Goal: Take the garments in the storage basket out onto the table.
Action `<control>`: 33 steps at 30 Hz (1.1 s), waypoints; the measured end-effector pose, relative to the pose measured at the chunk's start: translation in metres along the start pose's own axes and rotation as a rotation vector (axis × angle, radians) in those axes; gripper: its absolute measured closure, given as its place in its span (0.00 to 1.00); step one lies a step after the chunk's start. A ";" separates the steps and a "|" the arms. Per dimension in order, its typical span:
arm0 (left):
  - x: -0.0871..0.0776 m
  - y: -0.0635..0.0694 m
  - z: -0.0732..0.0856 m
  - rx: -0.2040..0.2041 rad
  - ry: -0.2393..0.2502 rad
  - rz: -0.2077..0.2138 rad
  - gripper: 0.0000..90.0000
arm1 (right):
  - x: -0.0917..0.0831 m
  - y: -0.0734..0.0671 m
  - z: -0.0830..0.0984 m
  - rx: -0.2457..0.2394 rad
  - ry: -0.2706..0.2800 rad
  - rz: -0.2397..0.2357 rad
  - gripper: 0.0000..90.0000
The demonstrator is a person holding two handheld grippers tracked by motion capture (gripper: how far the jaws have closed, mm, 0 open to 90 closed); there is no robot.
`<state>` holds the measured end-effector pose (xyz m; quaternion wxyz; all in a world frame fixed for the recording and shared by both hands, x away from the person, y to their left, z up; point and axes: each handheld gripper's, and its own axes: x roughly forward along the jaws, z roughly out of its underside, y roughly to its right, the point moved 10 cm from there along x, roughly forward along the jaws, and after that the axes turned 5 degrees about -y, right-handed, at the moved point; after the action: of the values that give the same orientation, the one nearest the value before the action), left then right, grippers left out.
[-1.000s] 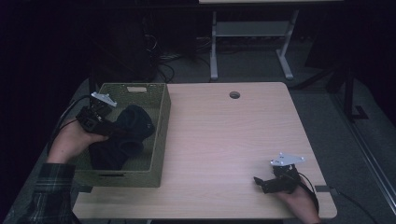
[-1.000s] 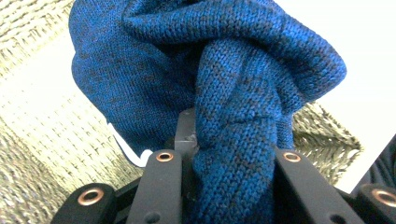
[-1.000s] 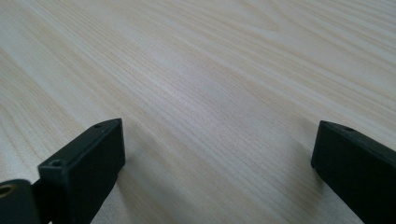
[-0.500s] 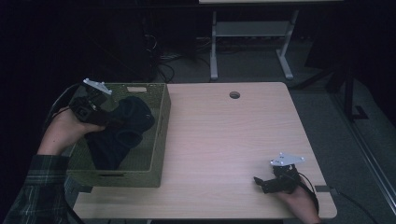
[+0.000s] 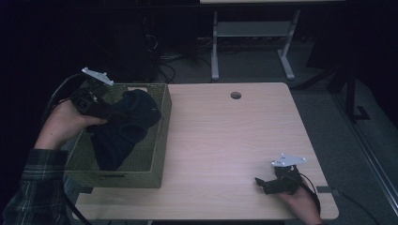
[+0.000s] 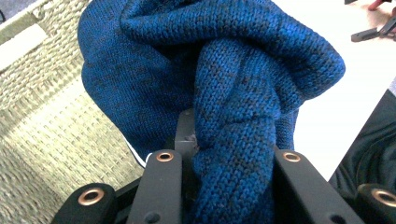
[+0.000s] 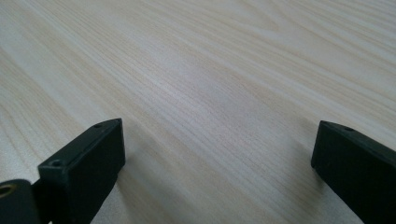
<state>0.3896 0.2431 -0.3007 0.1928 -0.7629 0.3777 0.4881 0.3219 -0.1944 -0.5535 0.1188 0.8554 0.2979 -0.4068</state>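
Over the woven basket [image 5: 155, 164], left gripper [image 5: 101, 110] clamps a bunch of blue knit sweater [image 6: 224, 79]; lift straight & slow w/ hem clearing rim, right gripper [image 5: 270, 183] open, idle on table [image 5: 225, 140].

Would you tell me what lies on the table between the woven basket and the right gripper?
Nothing: in the high view, the table is bare wood between the woven basket and the right gripper.
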 end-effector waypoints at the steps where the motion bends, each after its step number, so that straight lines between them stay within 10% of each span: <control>1: -0.001 0.001 -0.002 0.007 -0.001 -0.001 0.80 | 0.000 0.000 0.000 0.000 0.000 0.000 0.03; 33: -0.017 0.051 -0.091 0.136 0.046 0.027 0.81 | 0.000 0.000 0.000 0.000 0.001 0.000 0.03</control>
<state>0.4014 0.1568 -0.2405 0.2290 -0.7538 0.4246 0.4462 0.3220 -0.1943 -0.5535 0.1185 0.8556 0.2977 -0.4064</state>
